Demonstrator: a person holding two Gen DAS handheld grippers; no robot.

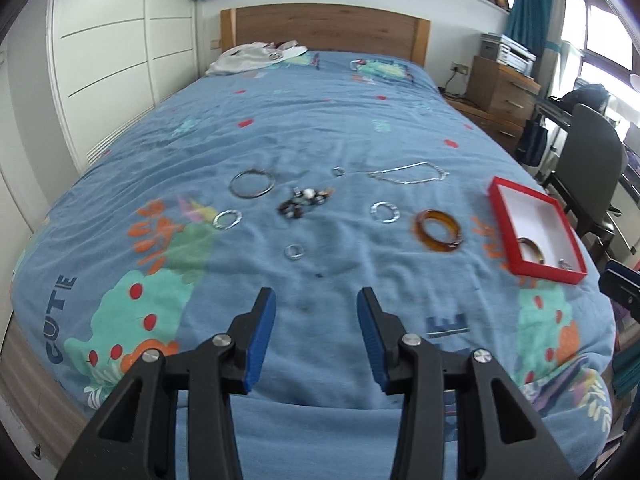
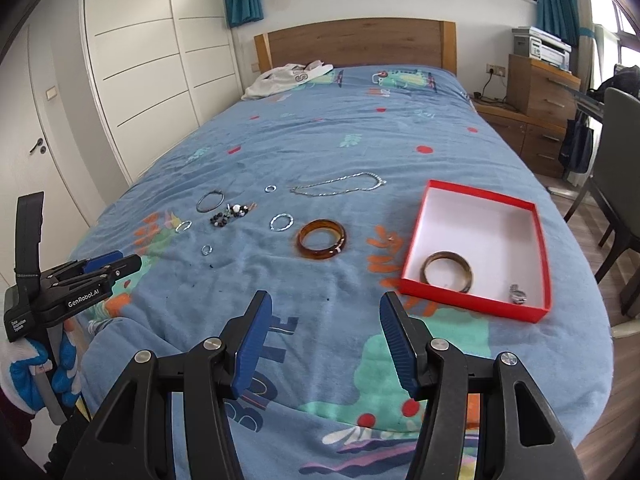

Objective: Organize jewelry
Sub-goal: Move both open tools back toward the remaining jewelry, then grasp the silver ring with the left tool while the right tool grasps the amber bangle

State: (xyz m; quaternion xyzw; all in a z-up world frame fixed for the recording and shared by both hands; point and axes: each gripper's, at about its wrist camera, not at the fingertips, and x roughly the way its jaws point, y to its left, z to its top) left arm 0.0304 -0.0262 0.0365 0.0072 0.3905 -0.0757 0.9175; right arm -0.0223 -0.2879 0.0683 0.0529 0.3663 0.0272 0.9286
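Note:
Jewelry lies spread on a blue bedspread. An amber bangle (image 1: 438,231) (image 2: 321,239), a silver chain necklace (image 1: 408,174) (image 2: 338,185), a thin silver bangle (image 1: 252,184) (image 2: 210,201), a beaded bracelet (image 1: 304,201) (image 2: 232,213) and small silver rings (image 1: 295,251) (image 2: 207,249) lie loose. A red box (image 1: 505,236) (image 2: 541,240) with a white inside holds a brown bangle (image 2: 447,271) and a small silver piece (image 2: 517,295). My left gripper (image 1: 316,300) is open and empty above the near bedspread. My right gripper (image 2: 326,306) is open and empty, left of the box.
A white garment (image 2: 286,76) lies by the wooden headboard (image 2: 356,42). White wardrobe doors (image 2: 132,60) stand at the left. A wooden dresser (image 2: 540,100) and a grey chair (image 2: 618,184) stand at the right of the bed.

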